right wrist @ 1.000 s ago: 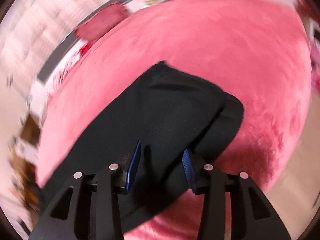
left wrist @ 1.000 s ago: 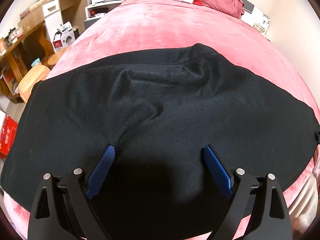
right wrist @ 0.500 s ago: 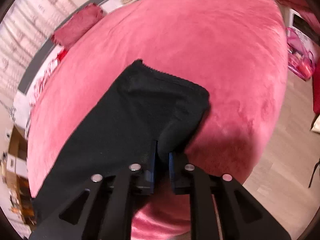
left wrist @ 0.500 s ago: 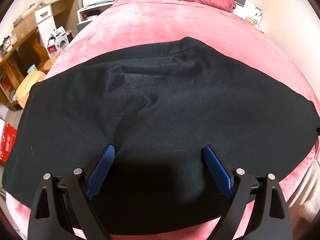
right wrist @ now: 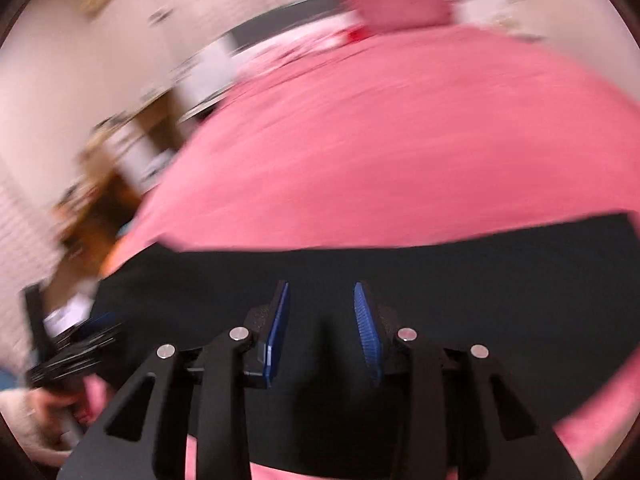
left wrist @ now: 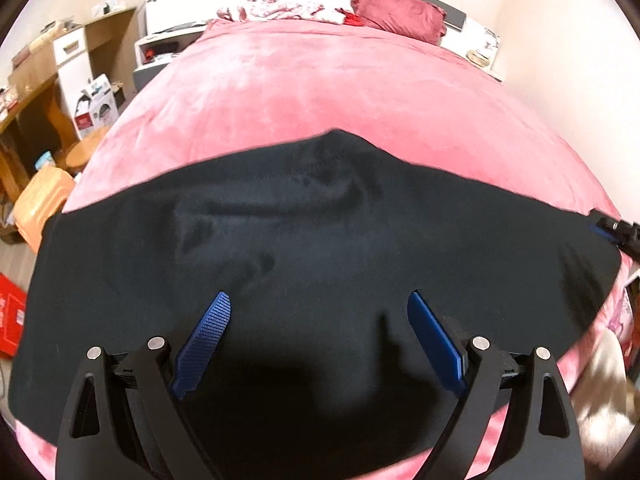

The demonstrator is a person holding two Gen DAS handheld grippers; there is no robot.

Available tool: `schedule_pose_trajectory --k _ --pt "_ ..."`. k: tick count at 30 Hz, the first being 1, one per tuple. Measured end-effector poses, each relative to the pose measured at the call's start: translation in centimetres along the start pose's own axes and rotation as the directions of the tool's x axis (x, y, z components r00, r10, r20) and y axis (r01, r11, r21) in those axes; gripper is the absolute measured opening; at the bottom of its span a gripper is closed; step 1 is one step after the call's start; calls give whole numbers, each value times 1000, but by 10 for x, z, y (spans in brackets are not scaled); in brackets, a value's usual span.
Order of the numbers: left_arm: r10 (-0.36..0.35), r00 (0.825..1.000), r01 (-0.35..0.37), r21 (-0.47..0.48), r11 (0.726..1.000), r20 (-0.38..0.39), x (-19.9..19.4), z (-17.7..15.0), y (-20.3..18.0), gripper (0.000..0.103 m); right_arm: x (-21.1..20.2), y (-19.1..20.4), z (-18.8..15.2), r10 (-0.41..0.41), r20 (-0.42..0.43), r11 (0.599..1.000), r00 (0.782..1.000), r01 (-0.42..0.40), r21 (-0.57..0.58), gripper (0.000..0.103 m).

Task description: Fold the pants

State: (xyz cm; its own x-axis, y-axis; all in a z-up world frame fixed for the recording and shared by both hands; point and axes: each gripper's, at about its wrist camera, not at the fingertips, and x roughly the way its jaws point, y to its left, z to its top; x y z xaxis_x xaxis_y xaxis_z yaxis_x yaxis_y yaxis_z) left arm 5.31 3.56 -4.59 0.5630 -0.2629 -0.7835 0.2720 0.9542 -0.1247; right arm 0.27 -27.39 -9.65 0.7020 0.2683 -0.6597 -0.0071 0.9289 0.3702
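A bedroom: a wide bed under a pink plush blanket (left wrist: 328, 92) fills both views, with a dark red pillow (left wrist: 398, 10) at the headboard and wooden shelves and boxes along the left wall.

The black pants (left wrist: 320, 248) lie spread flat across the near part of the blanket, reaching almost from one side of the bed to the other, with a low peak at the far edge and a few soft wrinkles in the middle; the near edge hangs toward the foot of the bed.

The left gripper (left wrist: 320, 328) hovers above the near half of the pants with its blue pads spread wide and nothing between them; whether the pads touch the cloth cannot be told.

The right gripper (right wrist: 322, 320) shows in a blurred view, its jaws partly apart after having just been opening. Only the flat black cloth is seen through the gap, and no fold is pinched. In the left view its tip (left wrist: 616, 232) sits at the right end of the pants. The left gripper appears as a smear at the left edge of the right view.
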Motion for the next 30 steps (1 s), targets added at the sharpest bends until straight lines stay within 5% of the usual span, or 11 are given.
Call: schedule_pose_trajectory --k 5,8,14,16,18,24,30 --pt "86 996 -87 -83 993 -20 9 1 27 89 78 95 20 145 -138 968 980 -169 -186 38" --pt "119 993 -121 -122 985 -26 7 -2 44 89 120 137 28 204 -219 951 954 -246 -189 46" --pt "200 980 -199 -163 966 -6 -5 -17 85 90 188 165 56 205 -302 959 931 -253 -129 54" --pt "215 977 -213 -177 961 -5 -7 -22 97 90 204 162 59 179 -356 961 917 -240 -138 29" --pt "228 974 -224 -196 955 -2 -10 -25 108 90 210 164 56 195 -393 949 899 -274 -155 15" --pt "294 956 -287 -244 926 -6 -12 -25 135 90 215 167 84 162 -367 958 916 -235 -164 7" --pt "325 945 -324 -217 921 -29 0 -24 137 91 233 152 65 151 -326 963 933 -213 -163 7"
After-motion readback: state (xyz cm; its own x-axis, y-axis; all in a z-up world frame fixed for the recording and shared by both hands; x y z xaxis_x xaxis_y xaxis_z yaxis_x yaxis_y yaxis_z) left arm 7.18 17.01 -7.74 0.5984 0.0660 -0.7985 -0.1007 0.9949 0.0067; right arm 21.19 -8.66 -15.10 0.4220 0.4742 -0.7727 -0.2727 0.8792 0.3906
